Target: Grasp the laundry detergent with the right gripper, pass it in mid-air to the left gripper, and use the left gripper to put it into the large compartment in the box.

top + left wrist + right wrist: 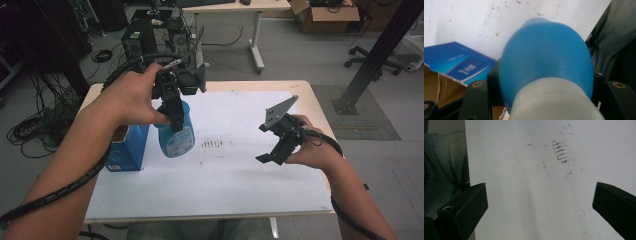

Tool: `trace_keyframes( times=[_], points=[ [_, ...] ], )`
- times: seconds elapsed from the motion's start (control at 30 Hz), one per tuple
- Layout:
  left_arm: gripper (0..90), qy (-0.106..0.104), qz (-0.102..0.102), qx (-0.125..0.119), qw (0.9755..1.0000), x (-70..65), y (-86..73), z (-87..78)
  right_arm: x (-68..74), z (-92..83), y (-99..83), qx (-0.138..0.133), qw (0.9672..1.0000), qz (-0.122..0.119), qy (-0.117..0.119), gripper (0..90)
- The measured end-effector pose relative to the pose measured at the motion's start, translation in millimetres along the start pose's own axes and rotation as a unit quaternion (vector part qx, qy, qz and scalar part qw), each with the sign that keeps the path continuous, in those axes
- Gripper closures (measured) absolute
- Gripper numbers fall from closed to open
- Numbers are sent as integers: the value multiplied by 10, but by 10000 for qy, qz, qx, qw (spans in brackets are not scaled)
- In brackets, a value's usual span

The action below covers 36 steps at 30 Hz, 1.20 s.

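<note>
Above the counter's (220, 190) near half, your right gripper (270, 159) hangs with jaws wide apart, nothing between them. Farther left, your left gripper (176, 117) is clamped on the blue bottle (177, 140), lifted just beside the blue box (127, 150).

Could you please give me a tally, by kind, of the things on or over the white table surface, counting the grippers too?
Blue bottle, held off the table in the left gripper: 1
Blue cardboard box, open, on the table's left side: 1
Grippers, the left one and the right gripper with jaws apart and nothing between them: 2
Total: 4
</note>
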<state>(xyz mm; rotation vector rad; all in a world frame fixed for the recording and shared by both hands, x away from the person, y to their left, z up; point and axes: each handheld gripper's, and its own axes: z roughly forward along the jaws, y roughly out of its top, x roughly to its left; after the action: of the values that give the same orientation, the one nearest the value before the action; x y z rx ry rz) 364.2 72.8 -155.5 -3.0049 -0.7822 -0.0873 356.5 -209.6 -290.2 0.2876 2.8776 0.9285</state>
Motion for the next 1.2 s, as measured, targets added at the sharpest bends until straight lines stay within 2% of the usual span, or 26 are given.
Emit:
trace_keyframes(
  times=[0.13, 0.27, 0.47, 0.57, 0.6, 0.8, 0.87, 1.07, 1.2],
  points=[
    [375, 32, -349, -29, 9994, 57, -32, -84, -26, -39, -7, 101, 9999, 26, -19, 0],
    [375, 51, -739, -51, 9972, 129, -68, -169, -56, -72, -8, 195, 9998, 38, -44, 0],
    [375, -16, -1218, -79, 9925, 222, -133, -263, -79, -101, 27, 480, 9988, -8, -59, 0],
    [375, -75, -1360, -44, 9907, 273, -177, -304, -99, -127, 48, 639, 9979, -3, -81, 0],
    [375, -111, -1479, -59, 9889, 293, -197, -316, -106, -136, 56, 685, 9976, 2, -79, 0],
    [375, -131, -1751, -86, 9844, 394, -307, -394, -124, -182, 125, 917, 9957, -67, -111, 0],
    [375, -99, -1919, -143, 9813, 422, -347, -417, -122, -187, 147, 977, 9951, -110, -125, 0],
    [375, -67, -2178, -113, 9759, 537, -479, -501, -128, -179, 182, 1111, 9936, -161, -131, 0],
    [375, -31, -2519, -206, 9675, 610, -561, -560, -134, -168, 197, 1164, 9930, -172, -116, 0]
  ],
)
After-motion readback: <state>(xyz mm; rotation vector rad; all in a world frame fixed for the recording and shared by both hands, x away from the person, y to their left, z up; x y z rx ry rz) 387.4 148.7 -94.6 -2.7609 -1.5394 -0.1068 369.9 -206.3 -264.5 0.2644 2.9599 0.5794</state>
